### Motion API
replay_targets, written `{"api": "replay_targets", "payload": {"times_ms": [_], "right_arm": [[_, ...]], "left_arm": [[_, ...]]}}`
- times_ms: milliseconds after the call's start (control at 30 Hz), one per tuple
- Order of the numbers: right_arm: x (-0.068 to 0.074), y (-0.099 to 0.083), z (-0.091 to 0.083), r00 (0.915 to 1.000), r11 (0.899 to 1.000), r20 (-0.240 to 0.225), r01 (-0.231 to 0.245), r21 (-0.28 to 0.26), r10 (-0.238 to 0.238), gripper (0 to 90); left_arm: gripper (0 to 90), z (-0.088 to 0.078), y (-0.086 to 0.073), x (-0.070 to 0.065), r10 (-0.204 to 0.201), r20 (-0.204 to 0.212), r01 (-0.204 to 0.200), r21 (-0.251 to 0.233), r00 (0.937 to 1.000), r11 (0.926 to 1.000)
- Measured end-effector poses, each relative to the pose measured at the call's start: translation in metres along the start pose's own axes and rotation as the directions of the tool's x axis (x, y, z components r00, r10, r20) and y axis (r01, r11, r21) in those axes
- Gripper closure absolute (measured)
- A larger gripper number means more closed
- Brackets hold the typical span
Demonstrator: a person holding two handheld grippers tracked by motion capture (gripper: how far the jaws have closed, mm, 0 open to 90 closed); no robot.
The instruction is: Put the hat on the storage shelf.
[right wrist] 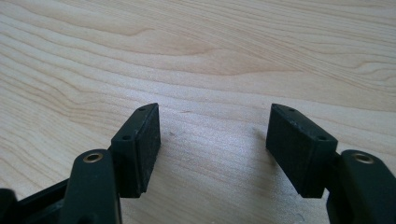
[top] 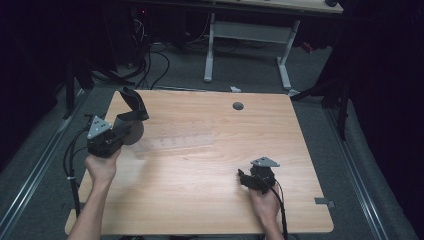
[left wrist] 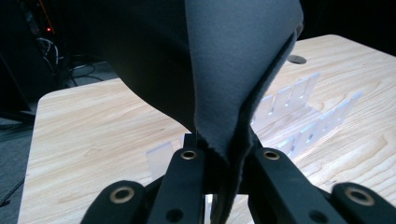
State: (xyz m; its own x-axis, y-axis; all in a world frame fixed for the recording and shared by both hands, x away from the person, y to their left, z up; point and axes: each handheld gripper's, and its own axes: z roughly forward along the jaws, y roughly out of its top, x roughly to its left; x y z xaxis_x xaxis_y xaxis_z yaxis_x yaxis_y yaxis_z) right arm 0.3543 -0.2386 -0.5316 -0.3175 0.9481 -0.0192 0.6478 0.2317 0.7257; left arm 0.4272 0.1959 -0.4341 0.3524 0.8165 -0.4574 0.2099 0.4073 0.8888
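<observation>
My left gripper (top: 126,129) hovers over the left part of the wooden table (top: 200,200), shut on a dark grey piece of felt-like cloth (top: 134,104) that stands up from its jaws. In the left gripper view the folded cloth (left wrist: 233,70) rises out of the pinched jaws of the left gripper (left wrist: 224,156) and hides much of the scene. A clear plastic slotted rack (top: 175,140) lies on the table just right of that gripper, and the rack (left wrist: 303,126) appears again behind the cloth. My right gripper (top: 245,178) rests low near the front right, open, and nothing lies between the pads of the right gripper (right wrist: 215,140).
A round grey grommet (top: 238,106) sits in the table near its far edge. A small grey tab (top: 325,202) is at the front right edge. Beyond the table stand a white-legged desk (top: 247,32) and floor cables (top: 150,65).
</observation>
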Motion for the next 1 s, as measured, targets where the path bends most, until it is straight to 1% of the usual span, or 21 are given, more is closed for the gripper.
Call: {"api": "replay_targets", "payload": {"times_ms": [67,133,300,367,633,700,767,1000], "right_arm": [[0.0,0.0,0.0,1.0,1.0,0.0,-0.002,0.0,0.002,35.5],[0.0,0.0,0.0,1.0,1.0,0.0,0.0,0.0,0.0,35.5],[0.0,0.0,0.0,1.0,1.0,0.0,0.0,0.0,0.0,35.5],[0.0,0.0,0.0,1.0,1.0,0.0,0.0,0.0,0.0,35.5],[0.0,0.0,0.0,1.0,1.0,0.0,0.0,0.0,0.0,35.5],[0.0,0.0,0.0,1.0,1.0,0.0,0.0,0.0,0.0,35.4],[0.0,0.0,0.0,1.0,1.0,-0.001,0.0,0.0,0.0,35.2],[0.0,0.0,0.0,1.0,1.0,-0.003,0.002,0.001,-0.002,34.9]], "left_arm": [[86.4,0.001,-0.001,0.003,0.0,-0.014,0.0,0.002,0.9999,1.0],[86.4,0.002,-0.001,0.003,-0.002,-0.019,0.002,0.0,0.9998,1.0],[86.4,0.004,-0.004,0.006,0.009,-0.04,-0.009,0.003,0.9991,1.0],[86.4,0.004,-0.004,0.007,0.0,-0.043,0.0,0.0,0.9991,1.0],[86.2,0.007,-0.004,0.006,-0.015,-0.055,0.015,-0.003,0.9984,0.9999],[86.2,0.009,-0.002,0.007,-0.033,-0.056,0.033,0.002,0.9979,0.9994],[86.1,0.01,-0.002,0.008,-0.042,-0.058,0.042,0.001,0.9974,0.9991],[86.1,0.012,-0.002,0.006,-0.04,-0.059,0.04,0.004,0.9975,0.9992]]}}
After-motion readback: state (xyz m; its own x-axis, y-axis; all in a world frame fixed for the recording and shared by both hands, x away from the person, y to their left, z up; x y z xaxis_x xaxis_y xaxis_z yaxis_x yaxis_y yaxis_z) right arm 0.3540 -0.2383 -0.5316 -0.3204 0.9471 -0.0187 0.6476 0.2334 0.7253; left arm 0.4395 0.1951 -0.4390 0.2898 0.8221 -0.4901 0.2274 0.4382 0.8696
